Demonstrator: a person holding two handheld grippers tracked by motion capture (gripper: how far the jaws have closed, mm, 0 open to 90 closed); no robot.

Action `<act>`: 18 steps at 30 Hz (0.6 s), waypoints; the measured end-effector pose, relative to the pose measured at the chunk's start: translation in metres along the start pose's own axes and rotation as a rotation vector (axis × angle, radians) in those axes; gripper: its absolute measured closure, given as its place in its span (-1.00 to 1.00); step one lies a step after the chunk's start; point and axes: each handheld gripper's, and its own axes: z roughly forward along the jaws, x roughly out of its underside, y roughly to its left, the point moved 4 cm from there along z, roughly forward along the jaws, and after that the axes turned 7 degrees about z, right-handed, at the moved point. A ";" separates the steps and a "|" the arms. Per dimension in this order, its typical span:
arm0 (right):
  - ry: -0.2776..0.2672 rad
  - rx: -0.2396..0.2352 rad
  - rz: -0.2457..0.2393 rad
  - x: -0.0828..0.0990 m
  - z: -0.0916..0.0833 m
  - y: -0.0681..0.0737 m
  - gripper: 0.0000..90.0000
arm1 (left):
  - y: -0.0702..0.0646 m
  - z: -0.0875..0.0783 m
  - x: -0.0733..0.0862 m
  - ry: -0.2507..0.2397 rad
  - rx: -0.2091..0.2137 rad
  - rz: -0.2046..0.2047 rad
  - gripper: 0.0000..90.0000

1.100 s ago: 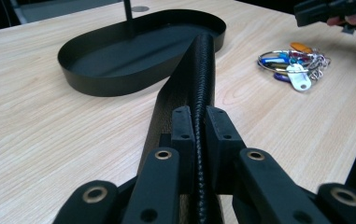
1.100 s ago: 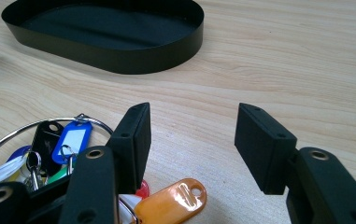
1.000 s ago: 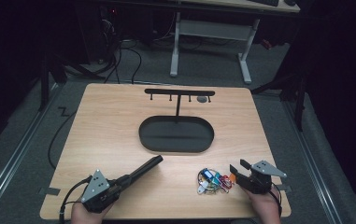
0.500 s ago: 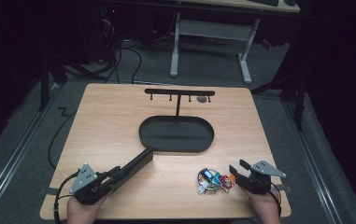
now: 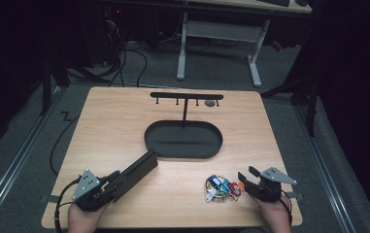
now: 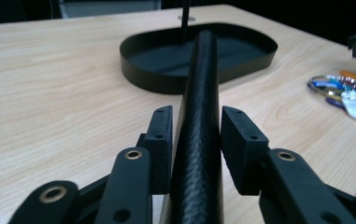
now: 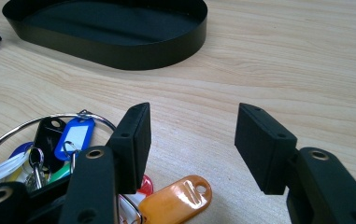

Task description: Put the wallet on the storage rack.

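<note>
A: Where do the left tongs (image 5: 124, 178) sit?

B: Near the front left corner of the table (image 5: 114, 126), pointing toward the middle. A long black case (image 5: 136, 171) lies between the pads and runs from them toward the near rim of the black oval tray (image 5: 182, 154).

A: Are they gripping the case?

B: The jaws have just been opening. In the left gripper view the case (image 6: 196, 130) stands on its narrow edge between the two pads (image 6: 160, 140). A thin gap shows on the one side, and on the other the pad looks just off it, so the case is between the jaws but not pressed.

A: And the right tongs (image 5: 244, 180)?

B: Near the front right corner, held by a hand (image 5: 275, 216) at the front edge. In the right gripper view the right tongs (image 7: 192, 140) stand about half apart with bare wood between the pads; nothing is held.

A: What lies near them?

B: A bunch of keys with coloured tags (image 5: 221, 188), on the table just beside the tips, toward the middle of the front edge. In the right gripper view the ring and tags (image 7: 49, 140) lie beside and partly under one jaw, with an orange tag (image 7: 175, 199) low between the jaws.

A: Anything else on the table?

B: A black rack with hooks (image 5: 186, 97) rises from the tray's far side, toward the back edge.
</note>
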 end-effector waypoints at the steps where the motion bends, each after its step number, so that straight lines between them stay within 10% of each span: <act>1: 0.001 0.000 -0.001 0.000 0.000 0.000 0.04 | -0.001 0.000 0.001 0.006 0.002 0.005 0.43; 18: 0.007 -0.013 -0.011 -0.001 0.002 0.000 0.03 | -0.006 0.001 0.000 0.139 -0.003 0.102 0.04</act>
